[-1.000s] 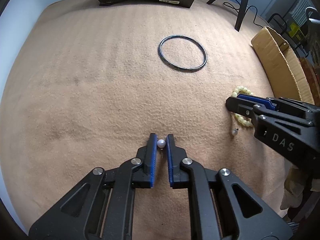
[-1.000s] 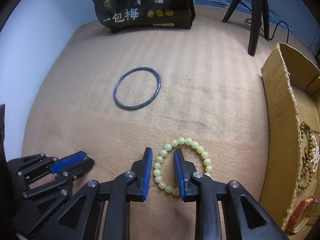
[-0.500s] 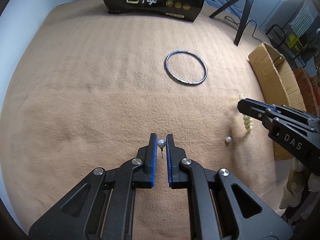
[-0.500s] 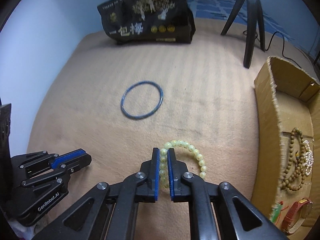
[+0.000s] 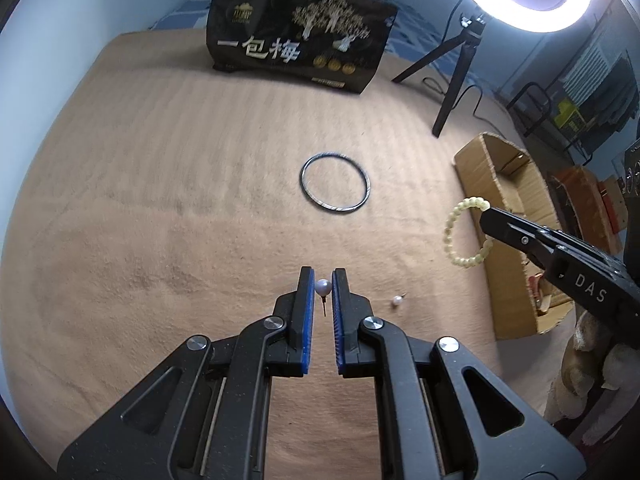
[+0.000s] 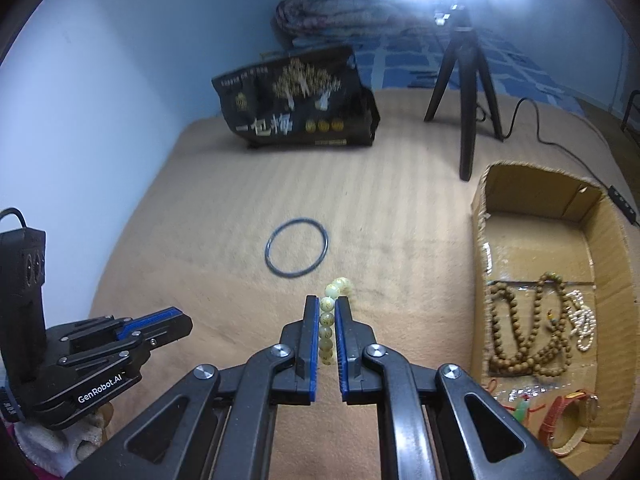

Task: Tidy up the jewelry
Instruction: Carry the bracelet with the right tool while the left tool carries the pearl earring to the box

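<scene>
My left gripper [image 5: 323, 278] is shut on a pearl stud earring [image 5: 323, 288], its pin hanging down, above the tan blanket [image 5: 160, 200]. My right gripper [image 6: 327, 306] is shut on a pale green bead bracelet [image 6: 327, 320] and holds it in the air; the bracelet also shows in the left wrist view [image 5: 460, 236], dangling from the right gripper [image 5: 486, 210]. A second pearl earring [image 5: 397, 301] lies on the blanket. A dark bangle [image 6: 297, 253] lies flat further back. The open cardboard box [image 6: 612, 248] at the right holds wooden bead necklaces [image 6: 520, 328], pearls and a watch.
A black snack bag [image 5: 300, 44] stands at the back of the blanket. A black tripod [image 6: 466, 80] with a ring light and a cable stand at the back right. The left gripper [image 6: 156, 322] shows at the lower left of the right wrist view.
My right gripper closed on the bead bracelet and lifted it off the blanket. My left gripper rose with the pearl earring still in it.
</scene>
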Available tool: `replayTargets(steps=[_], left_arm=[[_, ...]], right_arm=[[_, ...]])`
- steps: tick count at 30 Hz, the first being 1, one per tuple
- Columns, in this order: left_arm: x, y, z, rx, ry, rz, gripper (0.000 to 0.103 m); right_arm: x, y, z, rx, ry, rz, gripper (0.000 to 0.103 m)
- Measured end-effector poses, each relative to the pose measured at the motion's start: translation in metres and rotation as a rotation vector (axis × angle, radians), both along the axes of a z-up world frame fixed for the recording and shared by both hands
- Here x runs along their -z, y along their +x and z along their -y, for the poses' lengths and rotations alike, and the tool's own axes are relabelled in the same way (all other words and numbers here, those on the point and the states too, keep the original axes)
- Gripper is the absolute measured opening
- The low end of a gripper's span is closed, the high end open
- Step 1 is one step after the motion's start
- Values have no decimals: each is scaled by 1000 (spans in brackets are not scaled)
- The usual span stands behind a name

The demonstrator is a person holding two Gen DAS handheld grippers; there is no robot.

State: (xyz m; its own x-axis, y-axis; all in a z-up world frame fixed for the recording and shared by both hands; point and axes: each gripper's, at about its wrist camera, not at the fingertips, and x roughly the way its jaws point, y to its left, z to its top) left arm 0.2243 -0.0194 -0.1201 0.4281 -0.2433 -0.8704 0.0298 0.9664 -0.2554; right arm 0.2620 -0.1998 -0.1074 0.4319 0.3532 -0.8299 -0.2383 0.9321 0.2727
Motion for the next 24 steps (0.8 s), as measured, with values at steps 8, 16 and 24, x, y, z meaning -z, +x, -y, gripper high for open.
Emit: replayTargets(steps=[8,16,24], left_arm=[[-25,-7,27,43,-19,63,7],[-39,-19,73,137,-11,107,7],[-41,-27,125,220,-8,129,7]], right_arm=[[-28,-5,34,56,17,60,5],[-46,-7,84,132,12,98,5],[-52,-13,138,216,-1,112,5]])
